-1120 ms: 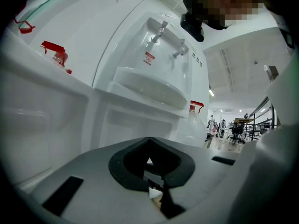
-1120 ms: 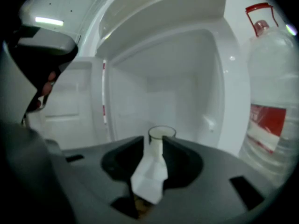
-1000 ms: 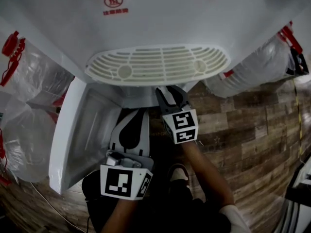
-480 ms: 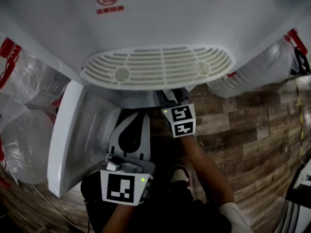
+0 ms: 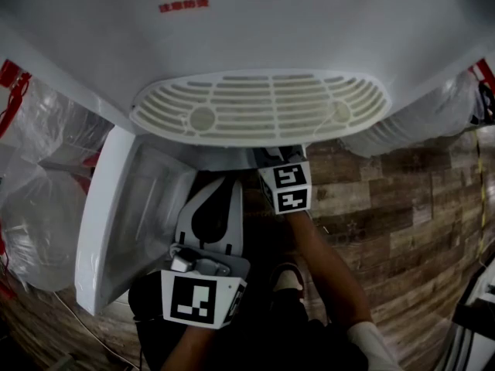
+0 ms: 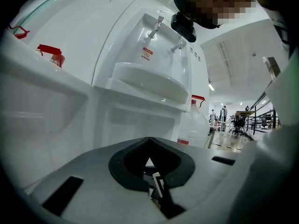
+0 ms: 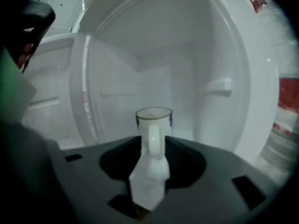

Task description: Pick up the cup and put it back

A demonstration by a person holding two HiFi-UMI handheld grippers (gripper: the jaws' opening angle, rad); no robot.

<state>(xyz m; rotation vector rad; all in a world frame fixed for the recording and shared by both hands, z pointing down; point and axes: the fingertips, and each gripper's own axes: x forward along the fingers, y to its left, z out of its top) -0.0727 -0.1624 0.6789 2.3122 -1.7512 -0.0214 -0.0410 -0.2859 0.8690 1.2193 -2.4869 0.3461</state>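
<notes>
A white cup (image 7: pixel 154 125) with a dark rim stands upright on the floor of the dispenser's open lower cabinet (image 7: pixel 163 64). Its handle faces me, in line with the gap of my right gripper (image 7: pixel 150 171). The jaws are apart and do not press on it. In the head view, the right gripper (image 5: pixel 274 158) reaches under the drip tray (image 5: pixel 259 107), which hides its tips and the cup. My left gripper (image 5: pixel 224 182) hangs lower left of it, shut and empty, pointing at the cabinet; in its own view the left gripper (image 6: pixel 148 162) shows meeting jaws.
The white cabinet door (image 5: pixel 124 215) swings open to the left. Large clear water bottles stand at the left (image 5: pixel 39 207) and right (image 5: pixel 418 122) of the dispenser. The floor (image 5: pixel 402 207) is wood-patterned. The person's shoe (image 5: pixel 286 277) is below the right arm.
The right gripper has slid a little further under the drip tray, so less of its jaws shows. The left gripper has stayed about where it was.
</notes>
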